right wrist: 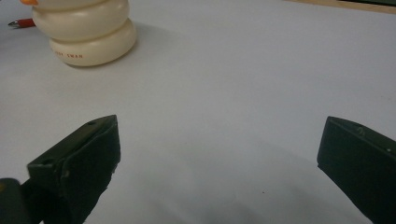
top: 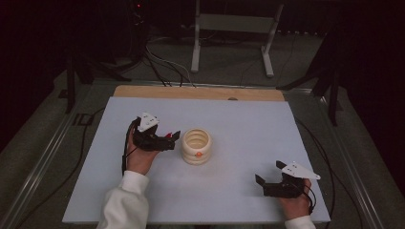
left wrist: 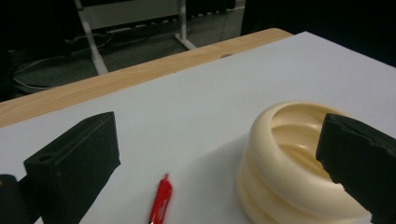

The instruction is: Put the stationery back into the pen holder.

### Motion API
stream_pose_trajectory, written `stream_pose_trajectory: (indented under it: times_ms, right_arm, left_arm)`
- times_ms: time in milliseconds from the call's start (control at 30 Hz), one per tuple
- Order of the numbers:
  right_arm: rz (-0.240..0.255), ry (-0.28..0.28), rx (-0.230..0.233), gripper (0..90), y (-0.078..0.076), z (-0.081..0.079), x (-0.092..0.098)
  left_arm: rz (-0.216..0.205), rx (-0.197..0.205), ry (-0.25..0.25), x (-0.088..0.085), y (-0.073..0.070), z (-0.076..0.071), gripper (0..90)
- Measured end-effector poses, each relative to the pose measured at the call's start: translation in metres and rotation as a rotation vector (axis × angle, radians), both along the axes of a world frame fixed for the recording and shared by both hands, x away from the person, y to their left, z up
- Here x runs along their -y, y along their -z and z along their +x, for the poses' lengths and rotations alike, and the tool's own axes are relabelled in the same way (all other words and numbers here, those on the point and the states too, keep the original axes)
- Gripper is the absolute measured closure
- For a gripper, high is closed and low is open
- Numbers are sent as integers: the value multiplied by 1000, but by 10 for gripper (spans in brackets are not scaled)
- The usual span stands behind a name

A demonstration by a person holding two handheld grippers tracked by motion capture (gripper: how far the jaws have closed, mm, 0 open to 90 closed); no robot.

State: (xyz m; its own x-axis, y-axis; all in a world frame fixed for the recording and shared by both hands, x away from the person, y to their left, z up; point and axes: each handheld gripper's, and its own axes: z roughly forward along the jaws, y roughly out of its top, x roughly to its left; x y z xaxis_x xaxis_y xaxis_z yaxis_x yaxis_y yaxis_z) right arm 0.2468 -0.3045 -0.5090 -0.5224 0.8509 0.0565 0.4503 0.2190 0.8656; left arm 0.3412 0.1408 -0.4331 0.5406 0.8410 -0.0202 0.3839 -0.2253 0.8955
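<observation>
Lying flat: red pen [left wrist: 160,198], tip toward left gripper [left wrist: 219,158] | both jaws open, empty | right gripper [right wrist: 219,163] idle

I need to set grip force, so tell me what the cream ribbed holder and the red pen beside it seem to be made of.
The cream ribbed holder looks like moulded plastic or perhaps glazed ceramic: smooth stacked bulges with a soft sheen, and small printed lettering near its base in the right gripper view. The red pen looks like glossy hard plastic, though it is blurred.
</observation>
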Motion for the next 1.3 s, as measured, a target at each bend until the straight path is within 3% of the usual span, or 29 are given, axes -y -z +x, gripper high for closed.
stream_pose_trajectory:
  times_ms: [167, 700, 933, 1300]
  right_arm:
    - [0, 0, -1, 0, 0, 0, 0]
    - [-4, 1, -2, 0, 0, -1, -1]
    - [0, 1, -2, 0, 0, -1, 0]
    - [-3, -2, -5, 0, 0, 0, -1]
  left_arm:
    - [7, 14, -21, -11, 3, -5, 1]
    - [50, -11, -84, -37, 30, -14, 1]
    - [90, -47, -98, -42, 43, -14, 1]
    - [91, -128, -94, -53, 63, -16, 15]
